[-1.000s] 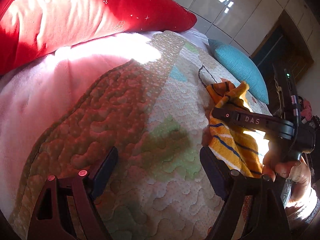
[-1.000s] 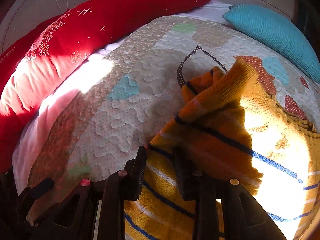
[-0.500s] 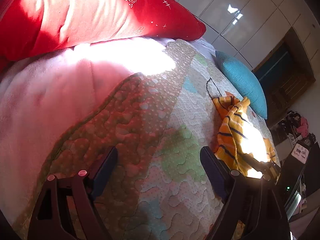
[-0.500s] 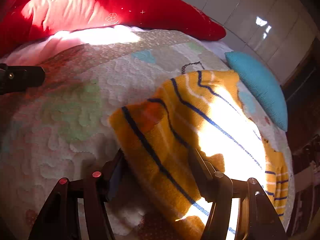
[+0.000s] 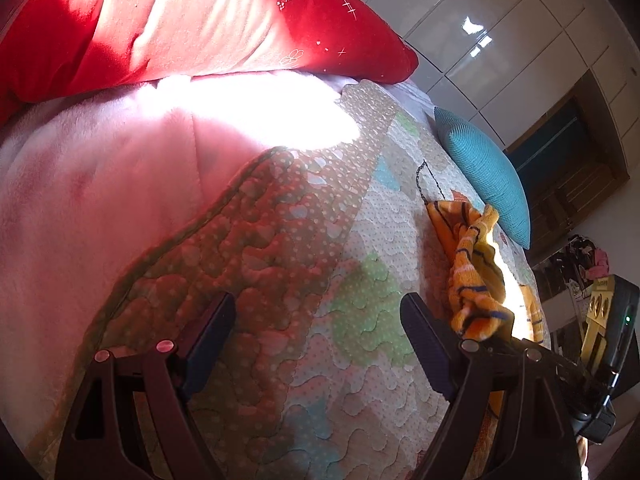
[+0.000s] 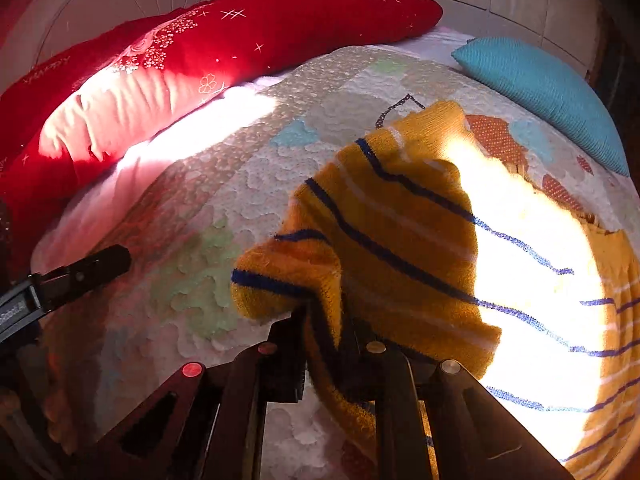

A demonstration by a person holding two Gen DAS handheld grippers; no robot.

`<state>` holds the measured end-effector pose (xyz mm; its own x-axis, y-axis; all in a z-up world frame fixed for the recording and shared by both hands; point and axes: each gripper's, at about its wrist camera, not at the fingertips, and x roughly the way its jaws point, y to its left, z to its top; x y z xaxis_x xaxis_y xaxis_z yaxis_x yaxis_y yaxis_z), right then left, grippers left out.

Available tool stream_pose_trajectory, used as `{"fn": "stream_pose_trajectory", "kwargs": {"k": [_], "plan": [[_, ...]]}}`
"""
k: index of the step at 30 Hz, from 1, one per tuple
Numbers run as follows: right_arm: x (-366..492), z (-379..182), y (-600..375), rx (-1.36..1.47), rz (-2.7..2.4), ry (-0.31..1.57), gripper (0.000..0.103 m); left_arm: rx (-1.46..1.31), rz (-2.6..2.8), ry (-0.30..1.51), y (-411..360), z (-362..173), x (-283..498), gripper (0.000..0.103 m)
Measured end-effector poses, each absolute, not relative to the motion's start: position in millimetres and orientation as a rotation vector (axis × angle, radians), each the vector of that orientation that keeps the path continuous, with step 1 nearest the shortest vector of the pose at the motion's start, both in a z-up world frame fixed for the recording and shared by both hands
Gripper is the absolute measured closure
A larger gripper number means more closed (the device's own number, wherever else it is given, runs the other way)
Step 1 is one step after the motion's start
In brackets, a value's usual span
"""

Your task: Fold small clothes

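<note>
A small orange knit garment (image 6: 400, 232) with blue and white stripes lies on the quilted bedspread (image 6: 224, 200). My right gripper (image 6: 326, 320) is shut on a corner of it and holds that edge lifted above the rest. In the left wrist view the garment (image 5: 476, 272) is bunched up at the right, partly in bright sun. My left gripper (image 5: 318, 340) is open and empty over the quilt (image 5: 280, 264), to the left of the garment. One of its fingers (image 6: 86, 270) shows at the left of the right wrist view.
A long red pillow (image 5: 192, 20) lies along the head of the bed. A teal cushion (image 6: 540, 92) sits at the far right edge. A pink blanket (image 5: 100, 184) covers the left side. A dark cabinet (image 5: 568, 168) stands beyond the bed.
My right gripper, open around the garment's edge half a second ago, has shut on it and lifted the corner. My left gripper stays open and has shifted slightly over the quilt.
</note>
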<state>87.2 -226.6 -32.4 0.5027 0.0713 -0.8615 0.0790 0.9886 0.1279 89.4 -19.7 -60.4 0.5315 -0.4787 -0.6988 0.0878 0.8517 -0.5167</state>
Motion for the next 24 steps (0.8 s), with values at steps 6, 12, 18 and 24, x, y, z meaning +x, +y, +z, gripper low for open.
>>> {"fn": "stream_pose_trajectory", "kwargs": {"k": [6, 12, 18, 24], "plan": [[67.5, -50.2, -197.4, 0.082, 0.03, 1.092, 0.084, -0.442, -0.347, 0.956, -21.1, -59.3, 88.2, 0.019], [53.6, -25.5, -185.8, 0.094, 0.142, 1.07, 0.056, -0.45, -0.354, 0.957, -16.9, -59.3, 87.2, 0.019], [48.0, 5.7, -192.6, 0.06, 0.063, 0.975, 0.051, -0.47, -0.358, 0.96, -14.5, -58.8, 88.1, 0.019], [101.3, 4.6, -233.4, 0.071, -0.151, 0.887, 0.059, -0.468, -0.352, 0.952, -11.9, -58.3, 85.9, 0.019]]}}
